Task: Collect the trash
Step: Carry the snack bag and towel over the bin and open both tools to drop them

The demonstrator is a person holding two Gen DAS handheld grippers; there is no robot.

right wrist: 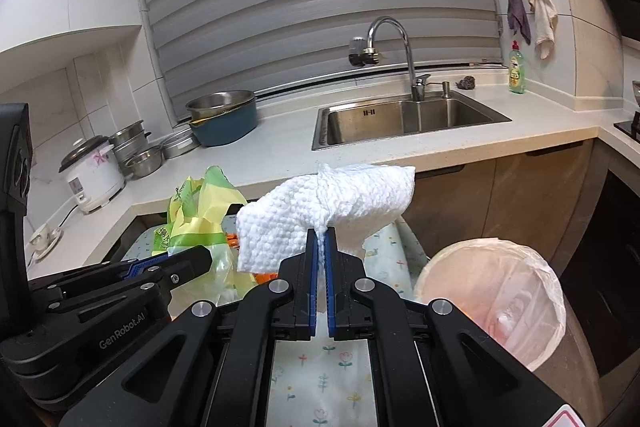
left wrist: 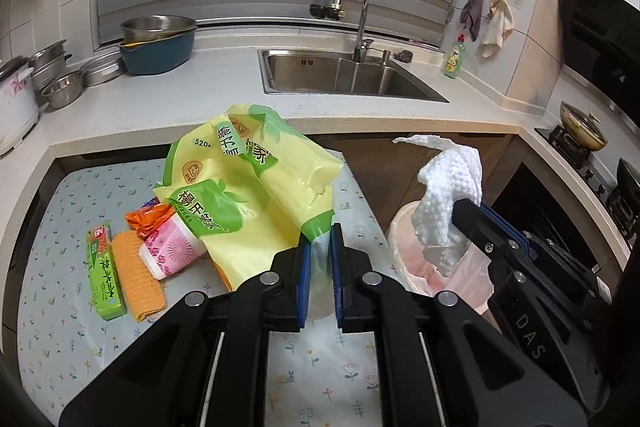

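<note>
Right gripper (right wrist: pixel 321 239): clamped on paper towel (right wrist: pixel 324 211); left gripper (left wrist: pixel 319 247): clamped on plastic bag (left wrist: pixel 256 183). Risk: billowing bag missing bin (right wrist: pixel 500 299).

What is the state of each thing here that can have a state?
left hand-held gripper: shut on the yellow-green plastic bag, lifted.
right hand-held gripper: shut on the white paper towel, crumpled.
trash bin: open, lined with a pink bag.
faucet: no water running.
sink: looks empty.
</note>
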